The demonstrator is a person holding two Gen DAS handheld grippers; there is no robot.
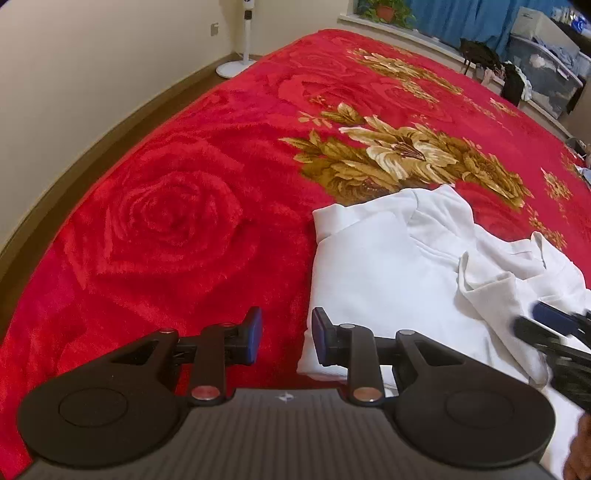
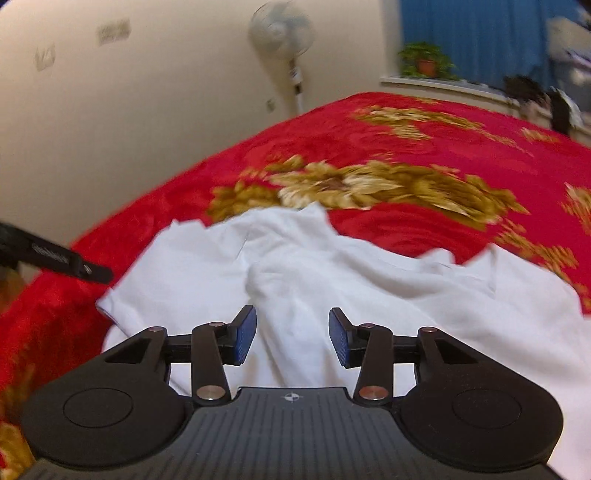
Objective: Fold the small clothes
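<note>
A small white garment (image 1: 399,266) lies partly folded and rumpled on a red blanket with gold flowers (image 1: 177,206). My left gripper (image 1: 286,334) is open and empty, just at the garment's near left edge. My right gripper (image 2: 291,334) is open and empty, hovering low over the middle of the white garment (image 2: 332,273). The right gripper's blue-padded tip shows blurred in the left wrist view (image 1: 546,325) at the garment's right side. Part of the left gripper (image 2: 55,258) shows at the left of the right wrist view.
The red blanket (image 2: 424,229) covers a wide bed. A standing fan (image 1: 240,44) is by the cream wall past the bed's far left corner. A potted plant (image 1: 386,9), blue curtain and storage boxes (image 1: 546,70) are at the far right.
</note>
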